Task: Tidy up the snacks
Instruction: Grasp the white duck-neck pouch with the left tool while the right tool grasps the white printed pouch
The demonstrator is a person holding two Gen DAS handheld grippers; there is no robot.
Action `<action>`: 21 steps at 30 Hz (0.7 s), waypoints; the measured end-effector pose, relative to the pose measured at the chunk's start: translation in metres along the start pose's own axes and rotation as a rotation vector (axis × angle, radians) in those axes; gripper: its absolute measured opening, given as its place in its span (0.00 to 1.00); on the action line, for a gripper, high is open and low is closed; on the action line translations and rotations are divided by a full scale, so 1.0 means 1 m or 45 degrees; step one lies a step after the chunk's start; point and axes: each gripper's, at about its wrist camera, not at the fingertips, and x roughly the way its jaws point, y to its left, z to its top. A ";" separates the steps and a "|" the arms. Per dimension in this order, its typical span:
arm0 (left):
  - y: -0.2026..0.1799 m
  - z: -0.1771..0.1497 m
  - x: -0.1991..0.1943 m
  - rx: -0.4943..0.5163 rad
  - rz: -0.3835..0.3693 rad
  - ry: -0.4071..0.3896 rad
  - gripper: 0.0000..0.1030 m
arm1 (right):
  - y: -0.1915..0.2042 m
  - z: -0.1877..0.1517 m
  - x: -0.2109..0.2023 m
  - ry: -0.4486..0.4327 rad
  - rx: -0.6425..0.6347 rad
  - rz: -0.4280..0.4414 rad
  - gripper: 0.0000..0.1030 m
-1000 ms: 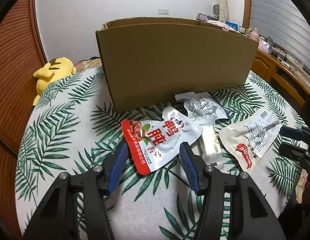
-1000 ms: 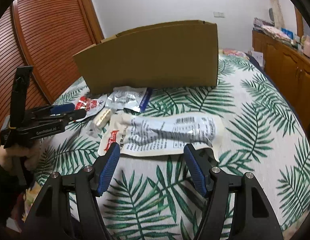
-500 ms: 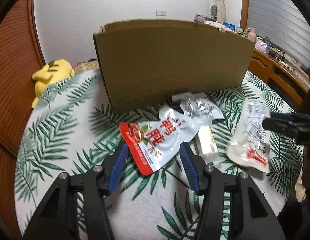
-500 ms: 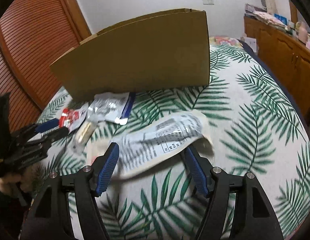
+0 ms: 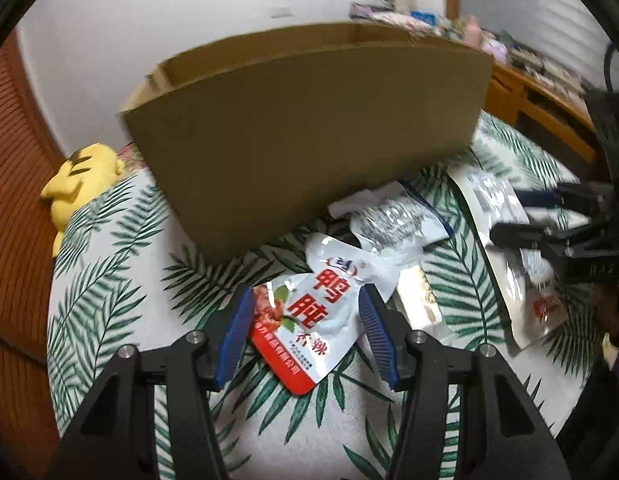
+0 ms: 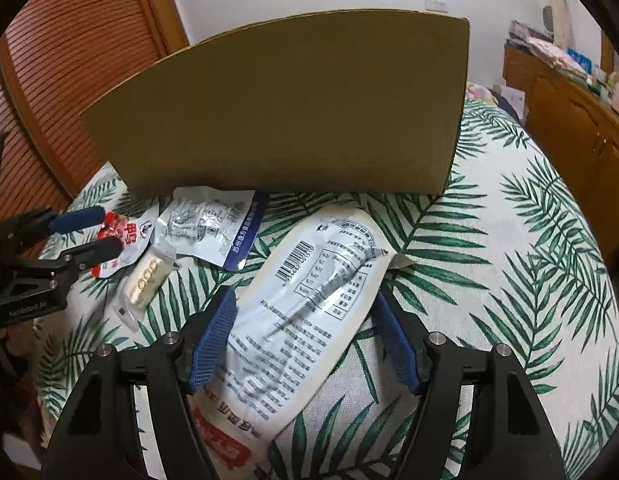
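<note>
Over leaf-print bedspread, right gripper angles down, straddling pouch.

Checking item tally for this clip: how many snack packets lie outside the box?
4: red-white pouch between the left fingers, small cream bar beside it, silver-blue packet near the cardboard box, long white pouch between the right fingers. Box contents hidden.

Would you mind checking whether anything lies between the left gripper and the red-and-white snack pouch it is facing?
Nothing visible does. The left gripper already straddles the red-and-white pouch, which lies flat on the leaf-print cover.
</note>
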 end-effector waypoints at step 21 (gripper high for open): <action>0.010 0.019 0.034 0.088 -0.199 0.158 0.74 | 0.006 -0.002 0.004 -0.008 -0.041 -0.007 0.72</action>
